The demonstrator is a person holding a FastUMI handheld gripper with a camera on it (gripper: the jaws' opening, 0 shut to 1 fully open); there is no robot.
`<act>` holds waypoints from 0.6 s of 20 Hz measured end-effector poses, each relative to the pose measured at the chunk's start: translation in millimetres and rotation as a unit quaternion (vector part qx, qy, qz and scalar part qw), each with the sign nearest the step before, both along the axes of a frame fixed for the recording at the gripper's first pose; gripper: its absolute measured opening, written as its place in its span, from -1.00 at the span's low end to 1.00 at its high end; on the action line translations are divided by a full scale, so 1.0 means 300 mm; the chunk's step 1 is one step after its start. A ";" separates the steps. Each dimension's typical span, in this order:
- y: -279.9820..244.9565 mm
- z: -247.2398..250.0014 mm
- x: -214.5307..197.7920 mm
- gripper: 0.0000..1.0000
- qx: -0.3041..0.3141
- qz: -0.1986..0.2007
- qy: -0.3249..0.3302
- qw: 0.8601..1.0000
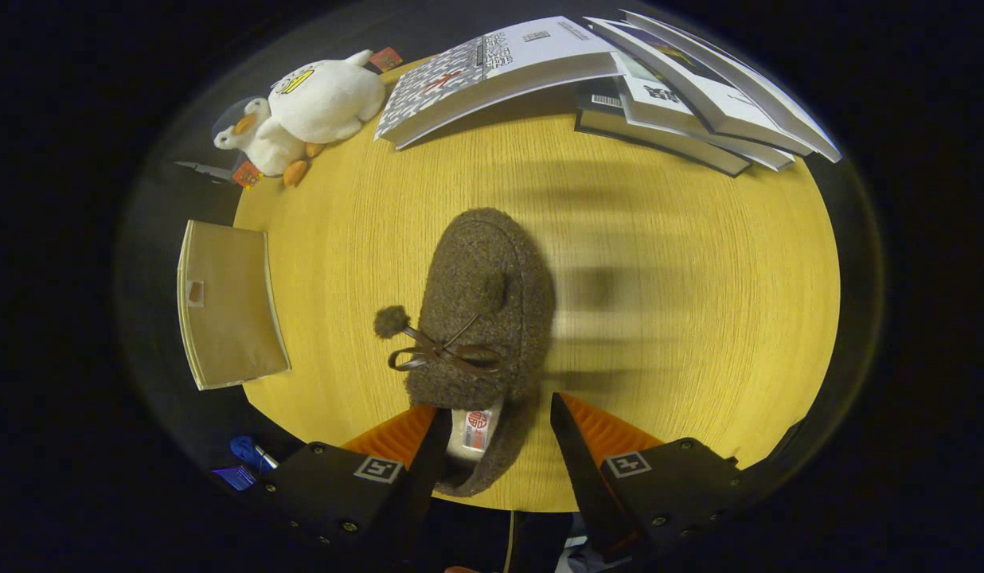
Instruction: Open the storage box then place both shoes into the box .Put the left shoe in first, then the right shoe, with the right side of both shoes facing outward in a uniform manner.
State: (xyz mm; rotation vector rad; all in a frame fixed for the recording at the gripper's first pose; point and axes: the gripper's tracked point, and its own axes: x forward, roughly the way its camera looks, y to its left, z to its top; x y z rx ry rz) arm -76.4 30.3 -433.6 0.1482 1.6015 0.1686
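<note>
A brown woolly shoe (484, 302) with a ribbon bow and a pom-pom lies on the yellow wooden table (699, 318), toe pointing away from me. Its heel end, with a white label inside, sits between the fingers of my gripper (492, 426). The left finger (428, 446) touches the heel's side. A thin gap shows between the right finger (568, 430) and the shoe. The jaws stand open around the heel. A tan flat-topped box (229, 302) sits off the table's left edge, its top shut.
A white plush duck (309, 111) lies at the table's far left. A patterned book (492, 72) and a stack of books (699, 87) lie along the far edge. Small blue items (245, 458) sit below the table beside the left finger.
</note>
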 end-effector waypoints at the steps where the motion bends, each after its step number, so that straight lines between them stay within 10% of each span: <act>1: -0.006 -0.009 0.001 0.54 -0.003 0.000 0.001 1.000; 8: 0.017 -0.052 0.016 0.50 0.007 -0.016 0.014 1.000; 12: -0.016 -0.065 0.002 -0.88 -0.017 0.007 0.017 1.000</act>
